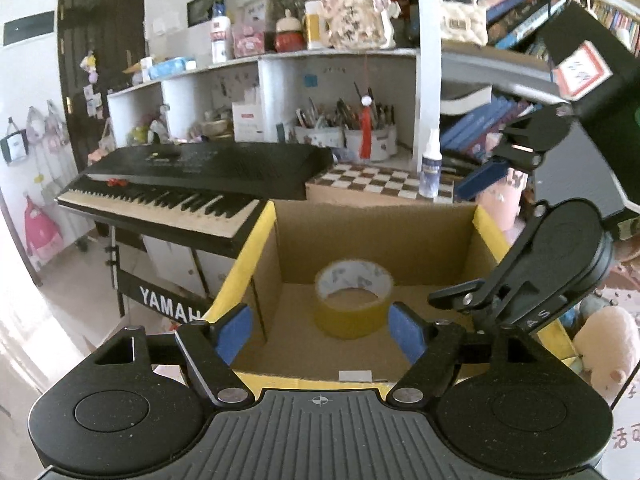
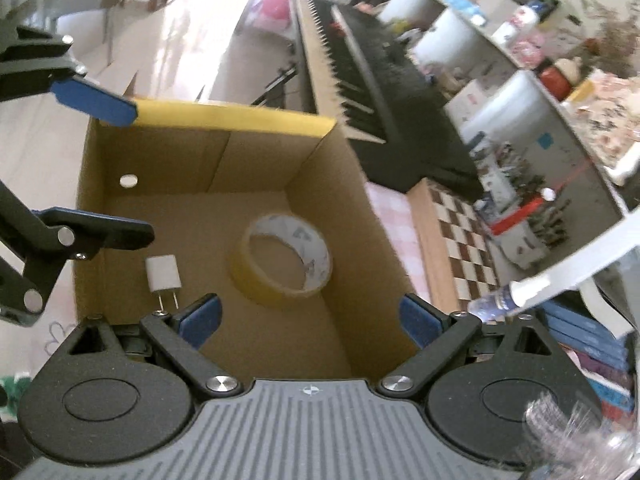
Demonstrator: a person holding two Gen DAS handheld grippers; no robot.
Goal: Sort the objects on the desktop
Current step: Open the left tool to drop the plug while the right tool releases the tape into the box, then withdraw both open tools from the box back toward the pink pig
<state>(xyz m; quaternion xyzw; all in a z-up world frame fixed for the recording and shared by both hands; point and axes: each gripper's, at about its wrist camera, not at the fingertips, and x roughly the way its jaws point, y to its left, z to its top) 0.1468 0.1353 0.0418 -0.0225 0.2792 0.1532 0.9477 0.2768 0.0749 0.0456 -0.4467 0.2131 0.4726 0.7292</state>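
Note:
An open cardboard box point(image 1: 436, 236) point(image 2: 256, 160) with a yellow-taped rim fills the middle of both views. A roll of yellow tape point(image 1: 352, 300) point(image 2: 280, 260) lies on its floor, and a white charger plug point(image 2: 164, 276) lies beside it. My left gripper point(image 1: 320, 332) point(image 2: 140, 174) hangs open above the box, its blue pads point(image 1: 236, 332) apart from the roll and holding nothing. My right gripper point(image 2: 310, 320) point(image 1: 446, 246) is open wide over the box's near side, also with nothing between its fingers point(image 2: 200, 320).
A black Yamaha keyboard point(image 1: 180, 196) point(image 2: 360, 80) stands beyond the box. A chequered board point(image 1: 384, 184) with a white bottle point(image 1: 430, 168) sits behind it, under shelves with pen cups point(image 1: 348, 136) and books point(image 1: 480, 128). A pink plush toy point(image 1: 604, 344) lies to the right.

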